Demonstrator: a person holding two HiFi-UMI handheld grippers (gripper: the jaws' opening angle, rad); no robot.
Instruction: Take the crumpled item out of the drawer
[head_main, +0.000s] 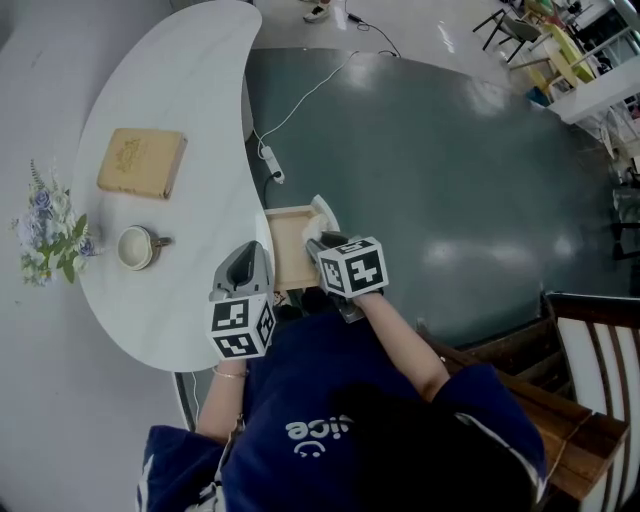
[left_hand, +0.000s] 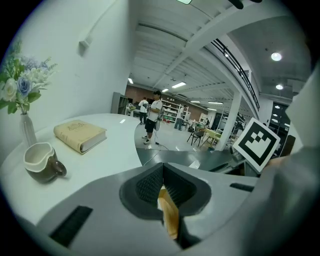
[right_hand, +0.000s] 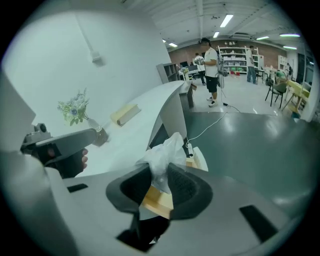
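Crumpled item (right_hand: 165, 150), pinched in the right gripper (right_hand: 161, 176) over the drawer (head_main: 285, 212), should be drawn steadily toward three o'clock, clear of the rim. Left gripper (left_hand: 161, 186) jaws are together.

The head camera looks steeply down from above the person's shoulders, well clear of the white table (head_main: 170, 90), which fills the frame toward 10 o'clock, with the floor (head_main: 430, 170) toward 2 o'clock. The camera on the left gripper (left_hand: 162, 175) sits low at the table's edge and faces level across it: book (left_hand: 80, 135) at 9 o'clock, the hall (left_hand: 175, 115) at 12. The camera on the right gripper (right_hand: 161, 172) sits close over the drawer (right_hand: 158, 201), the crumpled item (right_hand: 165, 150) right before its lens, facing that same hall. All three views share the table and book; each gripper view catches the other gripper at its side.
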